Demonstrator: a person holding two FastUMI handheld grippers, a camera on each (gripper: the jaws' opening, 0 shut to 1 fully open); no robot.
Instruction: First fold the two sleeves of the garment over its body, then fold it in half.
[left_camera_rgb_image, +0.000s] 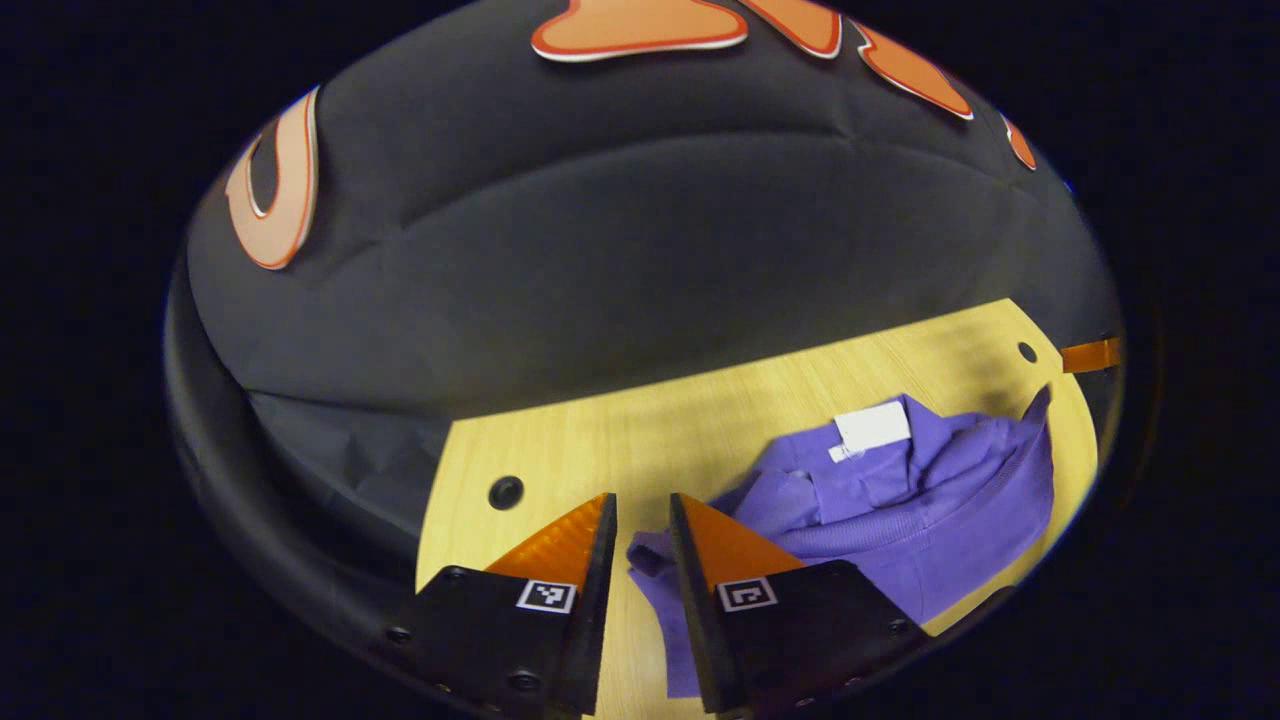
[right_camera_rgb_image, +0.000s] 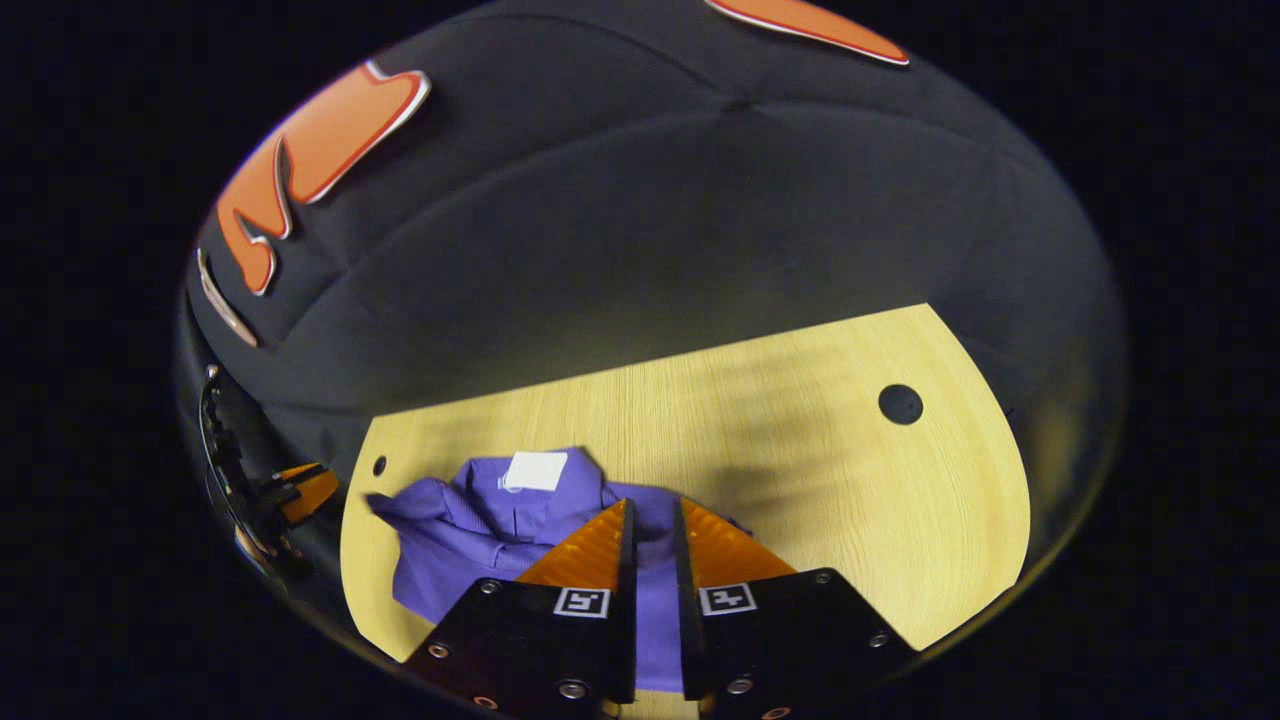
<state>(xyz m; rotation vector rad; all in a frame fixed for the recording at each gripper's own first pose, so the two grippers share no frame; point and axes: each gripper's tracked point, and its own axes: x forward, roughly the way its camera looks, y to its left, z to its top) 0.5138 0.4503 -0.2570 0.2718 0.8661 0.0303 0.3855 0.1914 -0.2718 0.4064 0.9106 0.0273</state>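
Crumpled purple garment (left_camera_rgb_image: 900, 520) on table (left_camera_rgb_image: 620, 440)

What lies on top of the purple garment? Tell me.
A white tag lies on the purple garment near its collar. The wooden table beneath the cloth is covered.

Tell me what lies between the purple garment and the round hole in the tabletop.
Bare wood only: in the right gripper view, nothing sits between the garment and the hole on the table.

One purple garment (left_camera_rgb_image: 900, 520), one table (left_camera_rgb_image: 620, 440), two holes (right_camera_rgb_image: 900, 403).
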